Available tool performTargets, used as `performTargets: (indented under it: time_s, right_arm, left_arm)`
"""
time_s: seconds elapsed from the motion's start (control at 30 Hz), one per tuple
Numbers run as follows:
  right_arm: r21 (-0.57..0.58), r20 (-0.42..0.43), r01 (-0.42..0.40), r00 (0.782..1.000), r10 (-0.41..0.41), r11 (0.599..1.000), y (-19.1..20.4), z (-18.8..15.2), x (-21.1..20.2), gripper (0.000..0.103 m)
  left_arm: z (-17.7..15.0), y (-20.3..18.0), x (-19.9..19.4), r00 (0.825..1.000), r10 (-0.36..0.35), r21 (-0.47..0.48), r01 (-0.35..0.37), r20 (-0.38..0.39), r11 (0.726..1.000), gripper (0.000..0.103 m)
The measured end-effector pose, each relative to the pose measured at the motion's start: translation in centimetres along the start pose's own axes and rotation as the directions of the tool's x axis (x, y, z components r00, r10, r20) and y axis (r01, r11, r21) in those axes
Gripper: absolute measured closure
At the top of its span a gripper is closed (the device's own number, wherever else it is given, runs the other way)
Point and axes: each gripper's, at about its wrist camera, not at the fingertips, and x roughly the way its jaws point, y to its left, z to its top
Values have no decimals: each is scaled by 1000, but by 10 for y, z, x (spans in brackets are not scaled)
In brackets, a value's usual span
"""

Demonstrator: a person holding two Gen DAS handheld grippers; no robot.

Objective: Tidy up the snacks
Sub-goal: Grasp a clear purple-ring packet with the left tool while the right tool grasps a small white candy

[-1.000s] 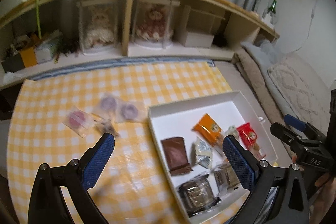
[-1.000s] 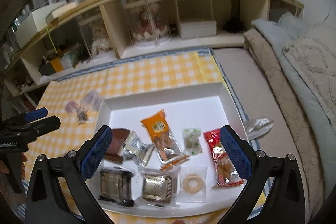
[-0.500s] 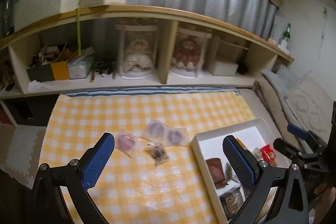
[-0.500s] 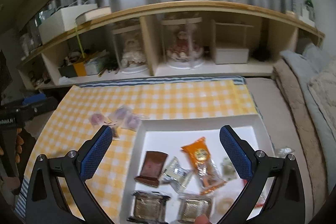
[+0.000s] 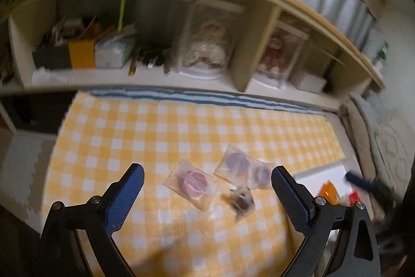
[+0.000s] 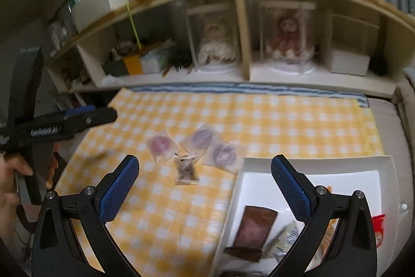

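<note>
While both grippers are hovering over the yellow checked cloth, four loose snack packets are lying on it just left of the white box, well ahead of the jaws and touched by neither. The left gripper is pointing almost straight at them, so it looks the nearer; the right gripper is straddling the box's near left corner, with the packets lying ahead and to its left. Both pairs of jaws have just been closing slightly yet are standing wide, with nothing between them. Nearest is the small dark packet, its long axis running near to far. Behind it are sitting the pink ring packet on the left and two purple ring packets, clear-wrapped, flat and overlapping at their edges. Inside the box a brown packet and others are already lying.
</note>
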Motion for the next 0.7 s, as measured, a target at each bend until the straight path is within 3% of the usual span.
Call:
performTargets:
  time_s: [0.03,0.1,0.27,0.4,0.57,0.7]
  right_arm:
    - [-20,-21,-2,1000,1,1000,6,0,12,22]
    - [-39,-60,-8,998,5,999,12,-2,31,34]
    - [-33,-155,-50,987,44,998,21,-15,81,38]
    - [-5,-202,-75,977,72,997,21,-24,108,39]
    - [-4,-236,-74,969,71,997,21,-29,130,43]
    - [-39,-256,-65,965,53,997,26,-32,140,45]
  left_arm:
    - [2,2,10,1000,2,-20,-2,-5,1000,6]
    - [4,7,36,1000,11,-72,-12,-22,997,6]
    - [4,6,98,992,91,-82,-98,-92,992,4]
    - [8,-4,132,988,110,-63,-117,-108,991,2]
    - [2,-10,174,976,145,-3,-147,-163,989,2]
    - [-8,-18,189,959,231,112,-215,-162,970,0]
